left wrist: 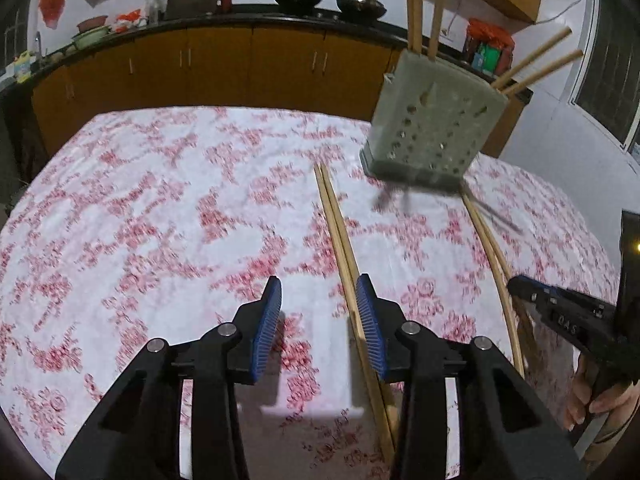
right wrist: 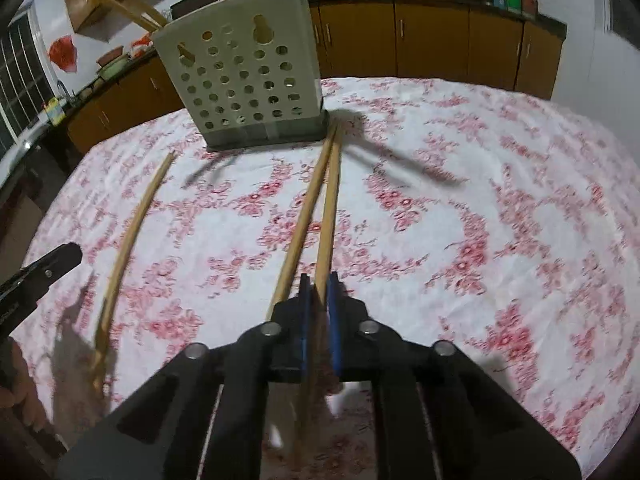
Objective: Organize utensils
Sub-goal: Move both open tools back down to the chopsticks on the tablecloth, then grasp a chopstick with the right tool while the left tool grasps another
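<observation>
Bamboo chopsticks are the items under handling, and the perforated grey holder (left wrist: 434,128) on the floral tablecloth (left wrist: 160,200) serves as the reference point throughout. Left wrist view: the left gripper (left wrist: 319,320) stands wide apart and holds nothing; a pair of chopsticks (left wrist: 340,248) lies flat, running from just short of the holder's base back toward the camera, passing just inside the blue pad of the right-hand finger (left wrist: 370,324), with no sign of contact on the other side. A second pair (left wrist: 494,264) lies on the far side of that pair, its far tips at the holder's base, and the right gripper (left wrist: 520,286) sits at its near end. Several chopsticks already stand in the holder. Right wrist view: the right gripper (right wrist: 318,292) is closed narrowly on one stick of the second pair (right wrist: 328,208), whose tips touch or nearly touch the holder's (right wrist: 248,76) base; the other stick lies just outside the pads. Whether the stick is off the cloth cannot be told. The first pair (right wrist: 128,240) lies to the left of the holder, with the left gripper's tip (right wrist: 44,268) near it. Assessment: the pick-up step is in hand, partly done. The next move likely calls for lifting the clamped stick, tilting it upright, and lowering it into the holder's open top without tipping the holder.
</observation>
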